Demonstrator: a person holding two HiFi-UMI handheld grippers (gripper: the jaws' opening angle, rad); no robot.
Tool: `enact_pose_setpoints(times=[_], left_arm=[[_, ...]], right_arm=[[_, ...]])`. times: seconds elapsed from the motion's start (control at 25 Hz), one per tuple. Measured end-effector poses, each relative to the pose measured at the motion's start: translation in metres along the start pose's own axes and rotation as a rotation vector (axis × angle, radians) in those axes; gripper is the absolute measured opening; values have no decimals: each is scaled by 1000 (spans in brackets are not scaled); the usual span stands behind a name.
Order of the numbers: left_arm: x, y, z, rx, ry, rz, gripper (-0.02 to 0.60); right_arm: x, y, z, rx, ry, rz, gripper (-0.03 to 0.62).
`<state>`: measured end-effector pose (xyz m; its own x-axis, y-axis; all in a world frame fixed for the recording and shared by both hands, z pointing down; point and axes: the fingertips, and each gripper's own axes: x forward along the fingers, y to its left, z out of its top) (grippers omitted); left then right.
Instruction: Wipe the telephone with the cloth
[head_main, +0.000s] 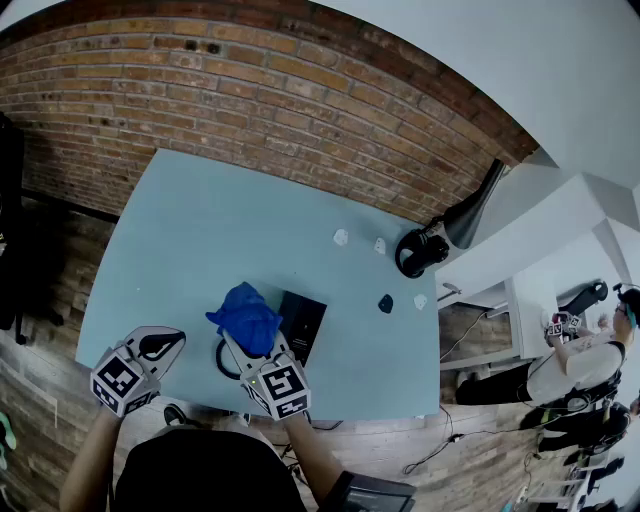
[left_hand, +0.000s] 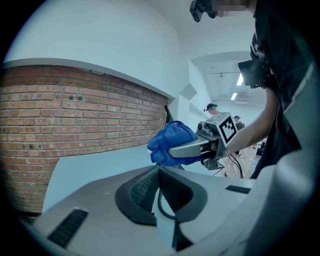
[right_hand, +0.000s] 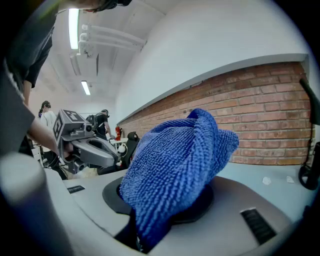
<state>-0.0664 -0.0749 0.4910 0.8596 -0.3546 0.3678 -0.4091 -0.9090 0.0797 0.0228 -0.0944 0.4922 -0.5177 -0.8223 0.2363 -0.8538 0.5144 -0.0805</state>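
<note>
A black telephone lies on the light blue table near its front edge, with a coiled cord looping to its left. A blue cloth is bunched just above the telephone's left side, and my right gripper is shut on it. In the right gripper view the cloth fills the jaws and hides their tips. My left gripper hangs to the left of the cord, shut with nothing held. In the left gripper view its tips meet, and the cloth shows beyond.
Small white scraps and a small black piece lie on the table's right side. A black round device sits past the right corner. A brick wall runs behind. A person stands far right.
</note>
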Motion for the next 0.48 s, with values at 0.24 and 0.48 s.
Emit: enact_pose_setpoints(times=[0.24,0.48], left_arm=[[-5,-2,-14,-23,21,18,-12],[-21,3,-26,-55,31,70,-12]], right_arm=[[4,-21,-24,10,56,7,171],[3,-84,-50,40,113,-122,172]])
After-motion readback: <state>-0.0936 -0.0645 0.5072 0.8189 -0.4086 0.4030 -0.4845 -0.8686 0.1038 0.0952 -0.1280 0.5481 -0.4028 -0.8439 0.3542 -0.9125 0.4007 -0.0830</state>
